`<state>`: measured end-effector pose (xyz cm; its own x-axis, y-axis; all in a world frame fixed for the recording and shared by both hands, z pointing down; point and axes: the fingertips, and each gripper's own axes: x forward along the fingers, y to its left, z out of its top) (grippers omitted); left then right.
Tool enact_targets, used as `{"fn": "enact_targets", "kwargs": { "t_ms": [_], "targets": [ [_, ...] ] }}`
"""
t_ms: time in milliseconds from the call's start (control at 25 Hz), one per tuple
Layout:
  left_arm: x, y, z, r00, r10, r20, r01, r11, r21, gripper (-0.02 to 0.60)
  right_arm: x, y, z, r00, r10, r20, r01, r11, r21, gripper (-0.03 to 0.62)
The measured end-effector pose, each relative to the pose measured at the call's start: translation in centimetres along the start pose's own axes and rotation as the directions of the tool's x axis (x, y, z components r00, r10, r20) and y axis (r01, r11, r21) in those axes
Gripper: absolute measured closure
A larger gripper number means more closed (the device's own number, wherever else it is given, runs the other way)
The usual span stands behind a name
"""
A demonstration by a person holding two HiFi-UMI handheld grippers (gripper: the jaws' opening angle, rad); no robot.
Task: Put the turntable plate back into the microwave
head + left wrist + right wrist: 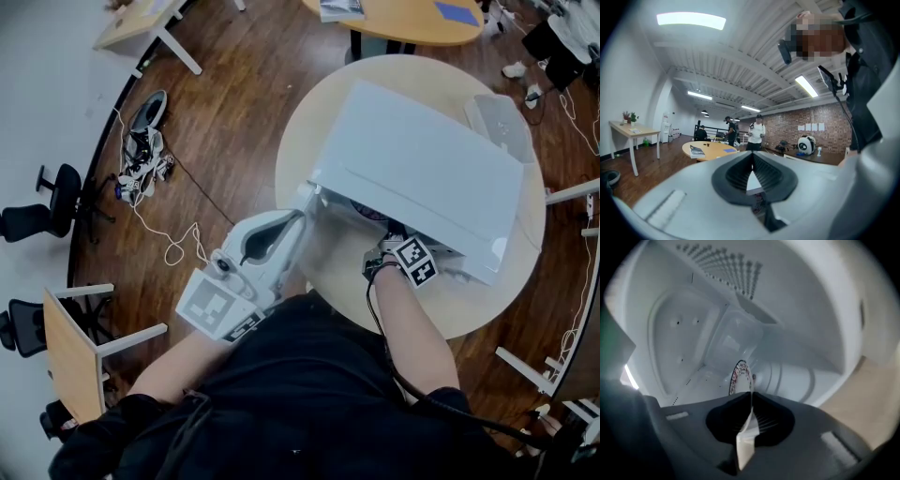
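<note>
Two claws we log: right claw (749,395), inside the microwave (825,310), clenched on the rim of the turntable plate (739,376); left claw (753,158), just outside the microwave, clenched empty.

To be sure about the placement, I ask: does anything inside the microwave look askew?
Yes. The turntable plate does not lie flat on the cavity floor. It stands tilted inside the microwave, its rim pinched in the right gripper, so it is not seated yet.
</note>
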<state>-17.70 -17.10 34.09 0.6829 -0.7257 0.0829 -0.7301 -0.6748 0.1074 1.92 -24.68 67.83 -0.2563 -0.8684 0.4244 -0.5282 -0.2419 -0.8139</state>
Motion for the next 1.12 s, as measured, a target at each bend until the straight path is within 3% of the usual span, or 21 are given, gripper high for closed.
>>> {"fn": "enact_targets", "kwargs": {
  "t_ms": [240, 560, 760, 960, 1120],
  "targets": [
    [0.6, -1.0, 0.0, 1.000, -0.029, 0.002, 0.029, 1.000, 0.004, 0.578, -2.8, -0.9, -0.1, 0.998, 0.045, 0.035, -0.049, 0.991, 0.123, 0.574],
    [1.4, -2.9, -0.1, 0.997, -0.077, 0.002, 0.077, 0.997, 0.024, 0.578, -5.8, -0.6, -0.7, 0.991, 0.132, 0.031, -0.136, 0.968, 0.210, 0.571],
    [2.3, -3.5, -0.8, 0.995, -0.103, 0.004, 0.103, 0.994, 0.040, 0.578, -6.7, -1.1, -0.8, 0.985, 0.170, 0.006, -0.167, 0.960, 0.224, 0.571],
    [2.0, -3.5, -2.3, 0.992, -0.119, -0.029, 0.120, 0.992, 0.044, 0.578, -9.1, -1.5, -4.8, 0.972, 0.225, -0.063, -0.202, 0.945, 0.257, 0.570],
    [3.9, -3.9, -2.1, 0.988, -0.151, 0.013, 0.150, 0.986, 0.074, 0.578, -11.4, -2.0, -3.7, 0.973, 0.213, -0.093, -0.188, 0.957, 0.219, 0.569]
  ]
}}
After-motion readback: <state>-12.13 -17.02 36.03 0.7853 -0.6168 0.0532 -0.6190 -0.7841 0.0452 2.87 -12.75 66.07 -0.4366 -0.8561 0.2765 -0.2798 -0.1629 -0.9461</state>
